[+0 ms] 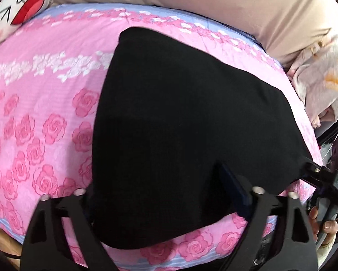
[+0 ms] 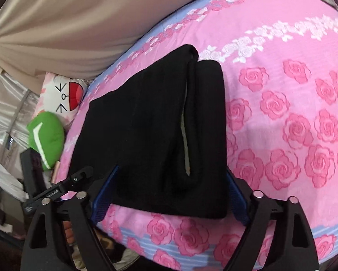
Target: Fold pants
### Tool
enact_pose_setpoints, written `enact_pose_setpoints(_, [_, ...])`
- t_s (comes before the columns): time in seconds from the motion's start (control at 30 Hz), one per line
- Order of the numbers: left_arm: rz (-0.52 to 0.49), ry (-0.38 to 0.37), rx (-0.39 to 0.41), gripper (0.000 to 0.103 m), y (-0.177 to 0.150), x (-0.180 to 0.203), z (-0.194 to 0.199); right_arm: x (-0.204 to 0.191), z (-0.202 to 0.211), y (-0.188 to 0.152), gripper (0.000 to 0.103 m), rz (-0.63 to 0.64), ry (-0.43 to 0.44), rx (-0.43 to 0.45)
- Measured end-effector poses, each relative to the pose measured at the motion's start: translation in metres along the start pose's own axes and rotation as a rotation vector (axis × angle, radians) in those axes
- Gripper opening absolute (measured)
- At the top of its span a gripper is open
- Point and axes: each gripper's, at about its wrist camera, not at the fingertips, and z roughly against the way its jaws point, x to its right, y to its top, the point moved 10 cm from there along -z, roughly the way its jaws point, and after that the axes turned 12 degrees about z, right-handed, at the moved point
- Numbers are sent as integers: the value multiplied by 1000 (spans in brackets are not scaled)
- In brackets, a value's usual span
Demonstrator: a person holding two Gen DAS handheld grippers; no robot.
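Lying folded on the pink rose-print bed cover (image 1: 44, 103), black pants (image 1: 180, 103) fill the middle, near the front edge. Left claw (image 1: 159, 194) spread wide, straddling the near edge of the pants, pads not visibly pressing cloth. Right claw (image 2: 172, 194) likewise wide, blue pads (image 2: 105, 194) flanking the near end of the folded bundle, apparently without a grip. Beyond, a cartoon-face cushion (image 2: 65, 94) and green plush (image 2: 47, 137) beside beige fabric (image 2: 78, 22).
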Motion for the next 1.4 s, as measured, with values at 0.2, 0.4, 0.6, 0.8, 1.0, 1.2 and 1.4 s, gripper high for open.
enact_pose_setpoints(0.2, [-51, 61, 47, 32, 5, 12, 16, -5, -2, 7, 46, 58, -42, 12])
enact_pose_setpoints(0.4, [-72, 88, 53, 31, 7, 11, 15, -7, -3, 7, 49, 86, -76, 12])
enact_pose_setpoints(0.6, [-54, 95, 44, 57, 11, 5, 4, -2, -6, 6, 57, 70, -58, 4])
enact_pose_setpoints(0.8, [57, 36, 47, 98, 25, -11, -17, 2, -12, 7, 64, 24, 7, 4])
enact_pose_setpoints(1.0, [69, -55, 50, 32, 30, 6, 9, -10, -3, 16, 38, 79, -29, 39])
enact_pose_setpoints(1.2, [12, -156, 92, 30, 23, 33, 69, -50, 48, 26, 36, 183, -21, 114])
enact_pose_setpoints(1.4, [-108, -220, 158, 30, 3, 62, 137, -86, 107, 22, 36, 273, -14, 183])
